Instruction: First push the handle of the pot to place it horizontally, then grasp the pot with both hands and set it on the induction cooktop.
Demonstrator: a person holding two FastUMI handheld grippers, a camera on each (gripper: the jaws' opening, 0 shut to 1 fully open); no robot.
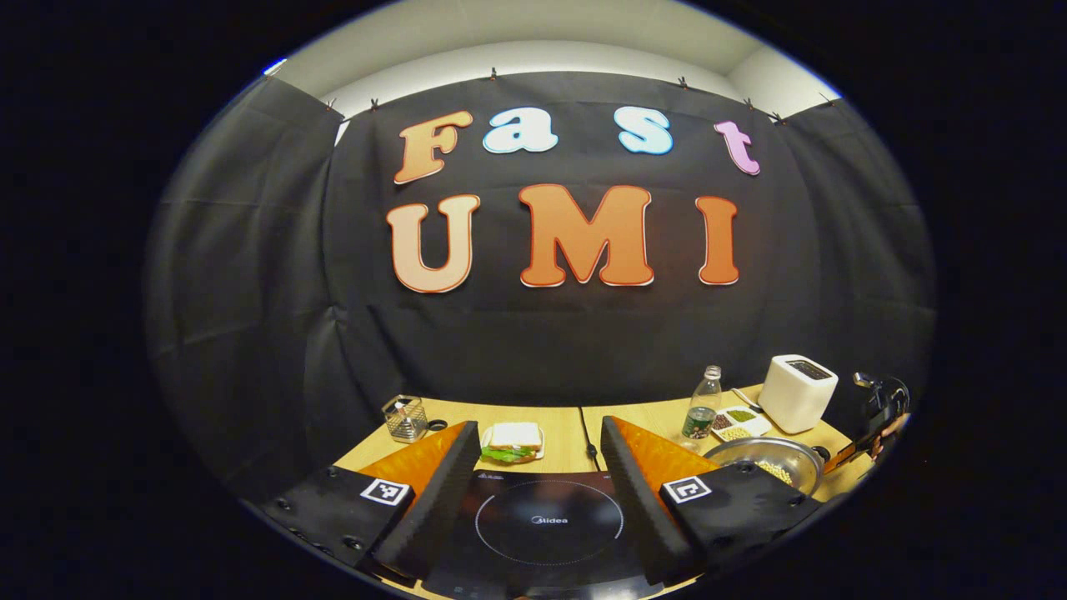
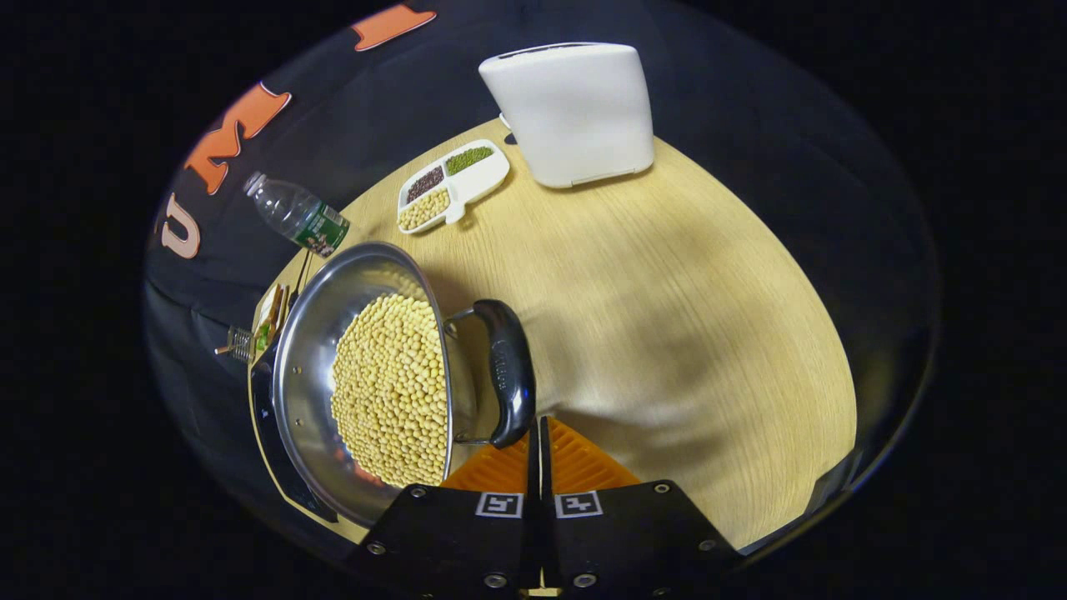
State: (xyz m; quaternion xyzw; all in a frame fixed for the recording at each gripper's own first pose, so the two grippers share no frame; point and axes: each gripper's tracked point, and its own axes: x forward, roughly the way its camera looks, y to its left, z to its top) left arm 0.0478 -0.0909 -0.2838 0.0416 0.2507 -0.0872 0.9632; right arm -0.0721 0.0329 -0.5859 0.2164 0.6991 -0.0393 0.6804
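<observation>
Where black cloth walls close round, wooden table bears pot.

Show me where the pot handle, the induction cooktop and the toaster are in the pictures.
pot handle (image 2: 505, 367): right gripper view, on the middle of the black grip.
induction cooktop (image 1: 500, 500): left gripper view, on the bare black glass top.
toaster (image 2: 575, 117): right gripper view, on the white front wall.

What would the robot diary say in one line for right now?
right tool: shut, tips by pot handle | left tool: open over cooktop | pot: full of beans, on table
</observation>
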